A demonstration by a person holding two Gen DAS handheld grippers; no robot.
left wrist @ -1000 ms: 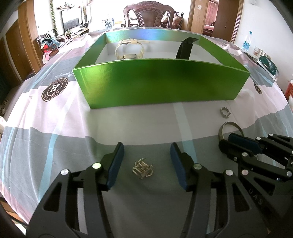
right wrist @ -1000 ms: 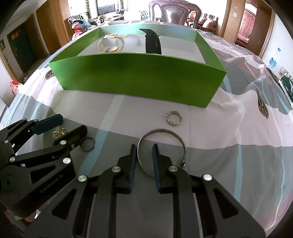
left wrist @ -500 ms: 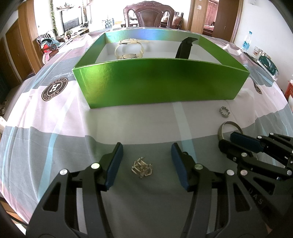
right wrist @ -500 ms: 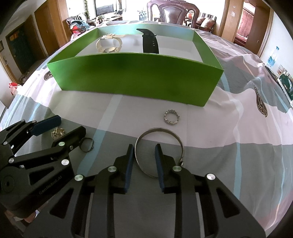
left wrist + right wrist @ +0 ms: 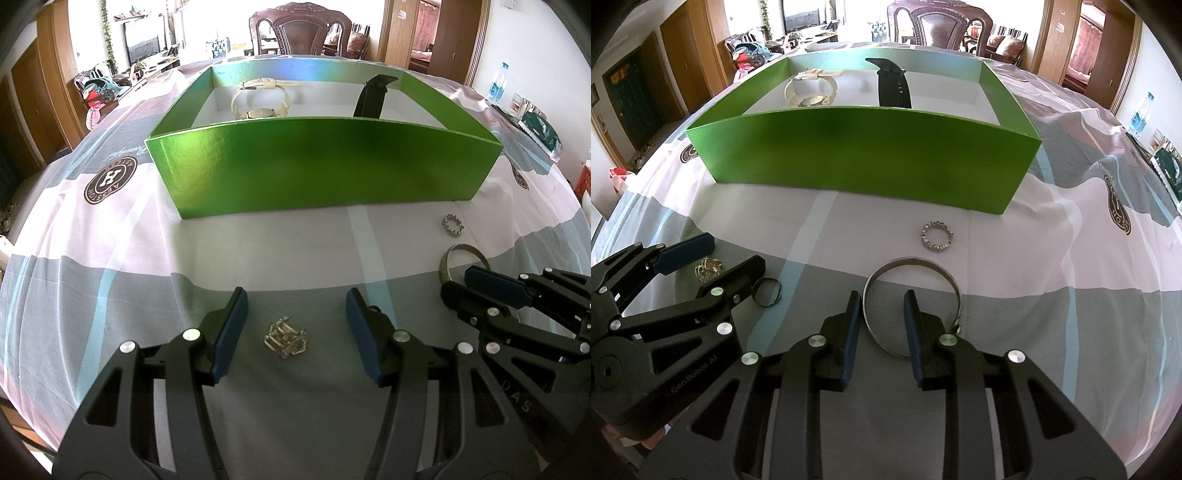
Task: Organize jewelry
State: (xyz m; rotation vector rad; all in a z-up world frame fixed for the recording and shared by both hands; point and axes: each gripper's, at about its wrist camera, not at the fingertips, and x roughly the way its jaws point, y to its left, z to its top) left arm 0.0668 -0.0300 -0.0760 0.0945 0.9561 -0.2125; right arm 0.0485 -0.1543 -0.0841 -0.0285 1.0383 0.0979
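My left gripper (image 5: 293,328) is open, its fingers on either side of a small gold jewelry piece (image 5: 286,336) on the tablecloth. My right gripper (image 5: 881,325) is open, its fingers straddling the near left rim of a silver bangle (image 5: 911,305); the left finger is outside the ring, the right finger inside. A studded silver ring (image 5: 937,235) lies just beyond the bangle. A small dark ring (image 5: 767,291) lies beside the left gripper's finger. The green box (image 5: 321,162) holds a cream watch (image 5: 260,101) and a black watch (image 5: 373,98).
The table wears a grey, pink and white cloth with round logos (image 5: 110,180). A wooden chair (image 5: 301,29) stands behind the box. A water bottle (image 5: 496,86) and packets (image 5: 539,131) sit at the far right edge.
My right gripper has opened wider and moved forward, so its fingers now straddle the bangle's rim. My left gripper has barely moved around the gold piece.
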